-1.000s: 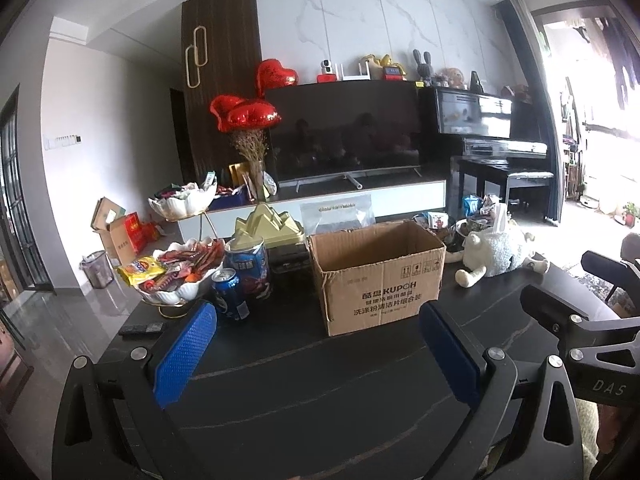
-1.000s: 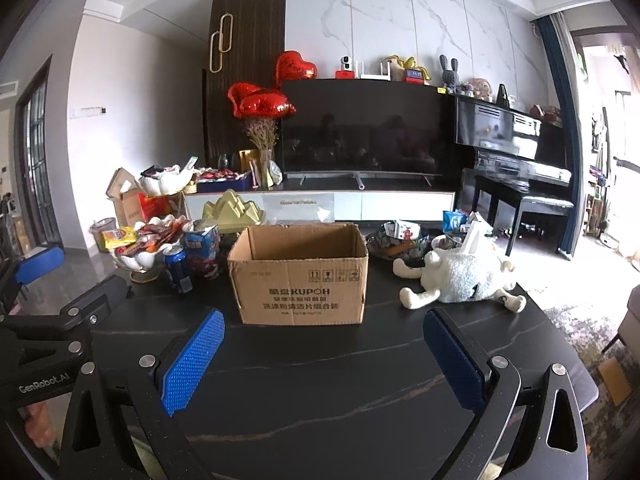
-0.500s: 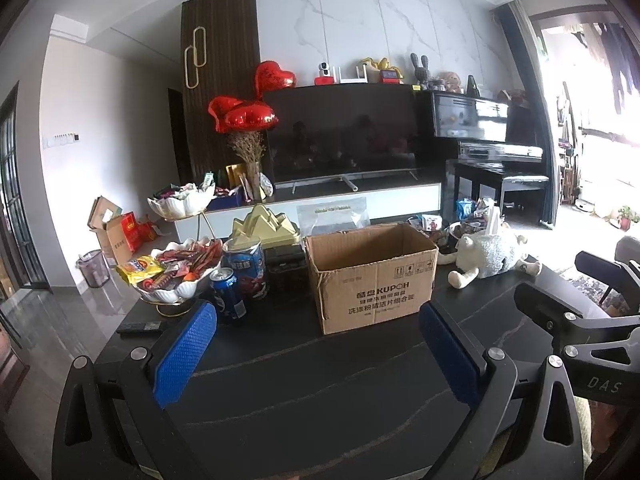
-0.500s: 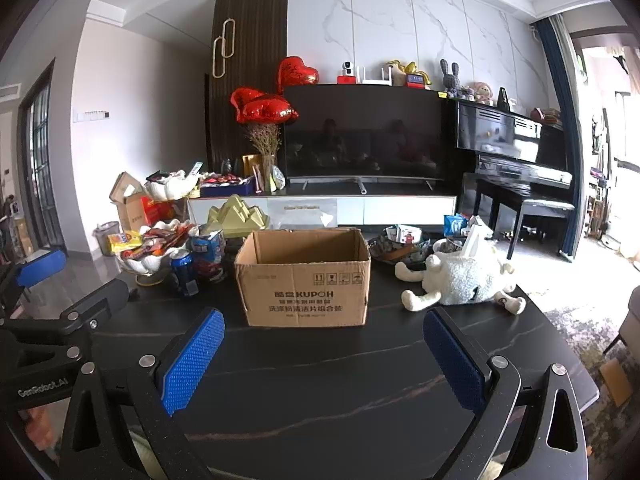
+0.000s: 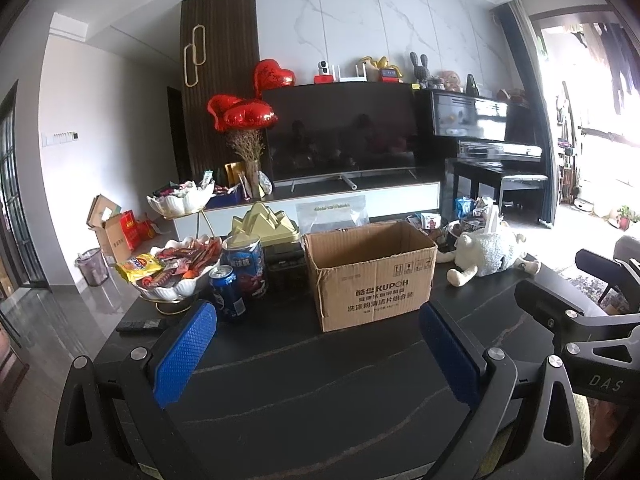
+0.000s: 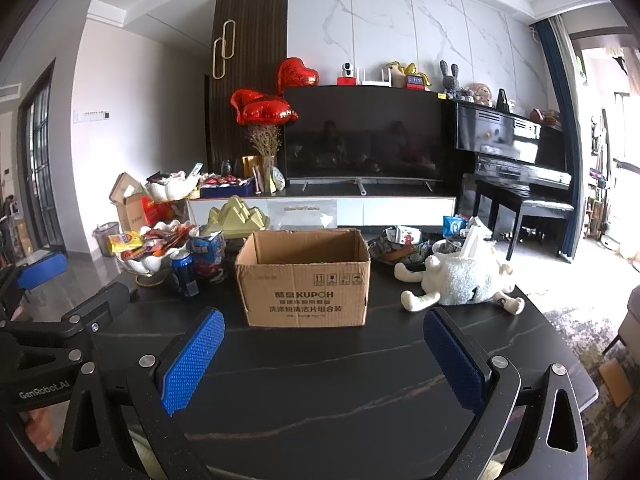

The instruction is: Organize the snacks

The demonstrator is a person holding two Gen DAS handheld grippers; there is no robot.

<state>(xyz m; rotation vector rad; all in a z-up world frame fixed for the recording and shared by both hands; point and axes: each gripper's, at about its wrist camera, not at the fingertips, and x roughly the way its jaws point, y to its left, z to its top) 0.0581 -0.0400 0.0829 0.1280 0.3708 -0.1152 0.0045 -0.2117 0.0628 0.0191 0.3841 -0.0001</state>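
An open cardboard box (image 5: 372, 276) (image 6: 306, 280) stands in the middle of the black table (image 5: 304, 384). Left of it are a white shell bowl of snack packets (image 5: 176, 268) (image 6: 154, 248), a blue can (image 5: 227, 294) (image 6: 185, 274) and a blue snack tub (image 5: 245, 266) (image 6: 208, 254). My left gripper (image 5: 316, 340) is open and empty, short of the box. My right gripper (image 6: 322, 344) is open and empty, also short of the box.
A white plush sheep (image 5: 490, 254) (image 6: 460, 280) lies right of the box, with a dish of small packets (image 6: 400, 242) behind it. A remote (image 5: 140, 326) lies at the table's left edge. A gold mountain ornament (image 5: 264, 224) and second snack bowl (image 5: 180, 198) stand behind.
Both grippers have shifted slightly, so the box and snacks sit a little differently in view. Both stay open and empty.
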